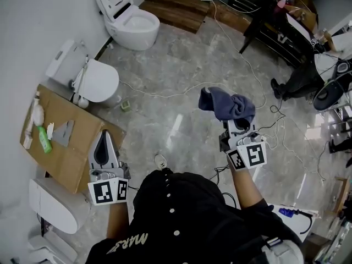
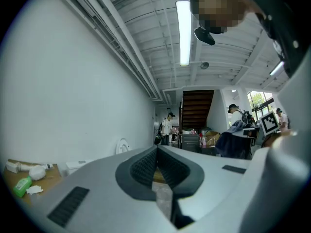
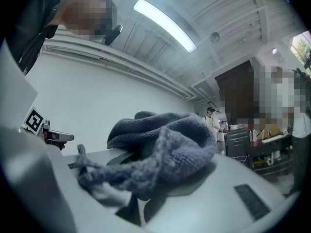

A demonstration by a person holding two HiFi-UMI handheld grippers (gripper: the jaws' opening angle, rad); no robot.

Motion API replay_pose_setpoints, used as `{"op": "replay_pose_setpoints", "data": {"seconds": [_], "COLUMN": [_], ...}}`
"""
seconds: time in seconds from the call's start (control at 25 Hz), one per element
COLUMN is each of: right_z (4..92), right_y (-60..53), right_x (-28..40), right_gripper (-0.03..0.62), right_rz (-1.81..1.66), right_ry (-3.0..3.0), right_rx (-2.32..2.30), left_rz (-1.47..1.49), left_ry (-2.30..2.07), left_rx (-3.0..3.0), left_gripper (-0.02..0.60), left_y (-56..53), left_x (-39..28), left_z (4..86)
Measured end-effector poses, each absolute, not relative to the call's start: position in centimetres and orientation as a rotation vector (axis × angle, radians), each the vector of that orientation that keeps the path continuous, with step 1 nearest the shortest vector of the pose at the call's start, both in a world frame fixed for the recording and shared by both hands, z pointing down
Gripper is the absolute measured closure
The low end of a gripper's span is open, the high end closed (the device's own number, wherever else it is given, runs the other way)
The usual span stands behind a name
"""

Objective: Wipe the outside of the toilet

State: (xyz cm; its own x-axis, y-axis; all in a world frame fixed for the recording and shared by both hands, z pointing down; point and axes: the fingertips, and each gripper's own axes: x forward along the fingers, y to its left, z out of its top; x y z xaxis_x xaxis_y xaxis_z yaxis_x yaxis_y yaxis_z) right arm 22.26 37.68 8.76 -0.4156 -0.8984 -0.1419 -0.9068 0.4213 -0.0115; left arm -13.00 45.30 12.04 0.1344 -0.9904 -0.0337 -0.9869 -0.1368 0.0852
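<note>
Several white toilets stand along the left wall: one with its lid up at the far end, one with its lid down nearer, and a third at the bottom left. My right gripper is shut on a grey-blue cloth, held up over the marble floor, well right of the toilets. The cloth drapes over the jaws in the right gripper view. My left gripper is shut with nothing in it, raised over a cardboard sheet; its pads meet.
On the cardboard lie a green bottle, a white bottle and a grey scraper. White cables cross the floor. Wooden steps lie at the back, black furniture at the right. People stand in the distance.
</note>
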Motion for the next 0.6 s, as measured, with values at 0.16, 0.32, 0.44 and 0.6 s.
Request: {"op": "replay_pose_setpoints", "data": {"seconds": [0.16,0.32,0.44,0.6], "right_z": [8.2,8.2,8.7,9.5], "right_y": [36.9,36.6,36.0,35.0], "right_x": [21.1,20.3,19.7,19.6], "right_gripper": [0.494,0.494,0.494,0.493], "right_rz": [0.118,0.116,0.108,0.076], "right_ry": [2.537,2.521,2.524,2.534], "right_rx": [-1.628,-1.634,-1.644,-1.656], "left_rz": [-0.146,-0.165,-0.151,-0.136], "left_ry": [-2.059,-2.058,-2.040,-2.023], "left_rx": [2.331,2.341,2.334,2.318], "left_gripper": [0.571,0.571,0.571,0.571], "left_y": [44.3,43.6,42.8,41.8], "left_x": [-14.5,-15.8,-16.6,-16.9], "left_z": [11.5,11.2,12.1,12.8]}}
